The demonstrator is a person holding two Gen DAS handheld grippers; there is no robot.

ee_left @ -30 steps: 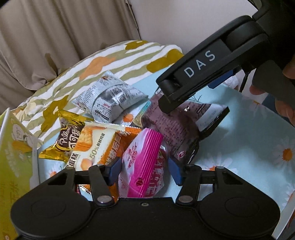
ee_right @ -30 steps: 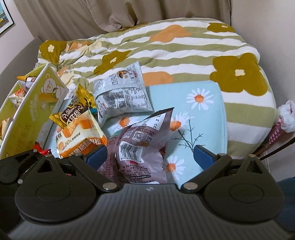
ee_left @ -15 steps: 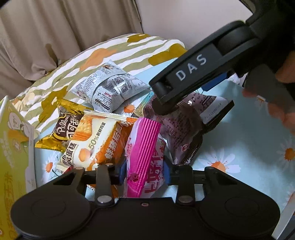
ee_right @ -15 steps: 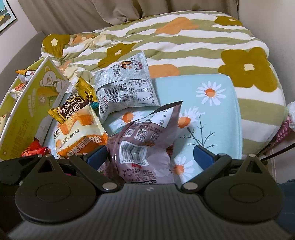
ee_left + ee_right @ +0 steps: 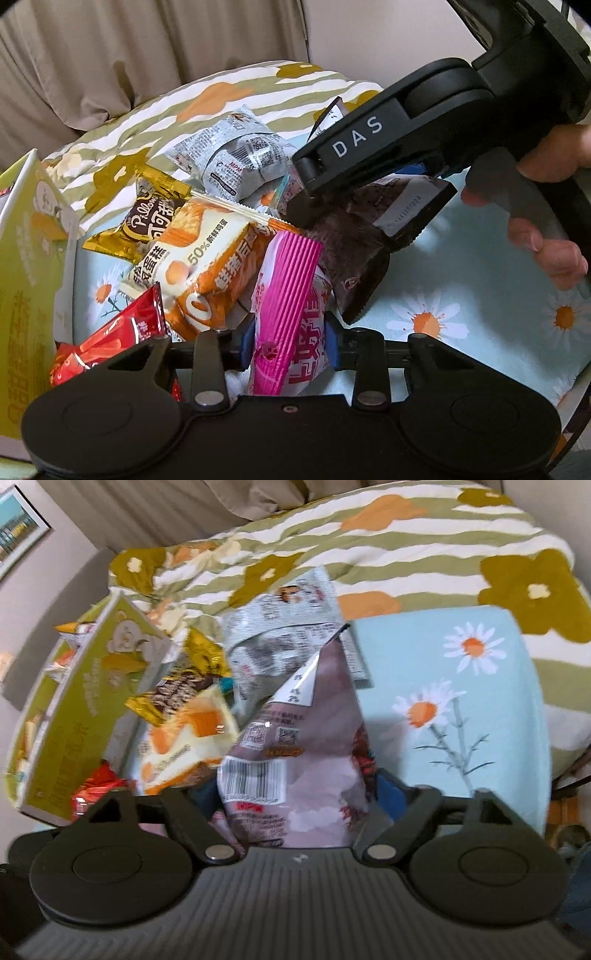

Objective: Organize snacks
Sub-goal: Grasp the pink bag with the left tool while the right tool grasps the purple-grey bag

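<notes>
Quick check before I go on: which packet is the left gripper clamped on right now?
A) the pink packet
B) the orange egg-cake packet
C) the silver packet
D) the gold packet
A: in the left wrist view the left gripper has its blue pads pressed against both sides of the pink packet, while the silver packet, orange egg-cake packet and gold packet lie beyond it.

Pink packet [image 5: 291,314]: upright, below the orange-white cake packet [image 5: 207,258].
Brown packet [image 5: 295,760]: tilted, right of the cake packet.
</notes>
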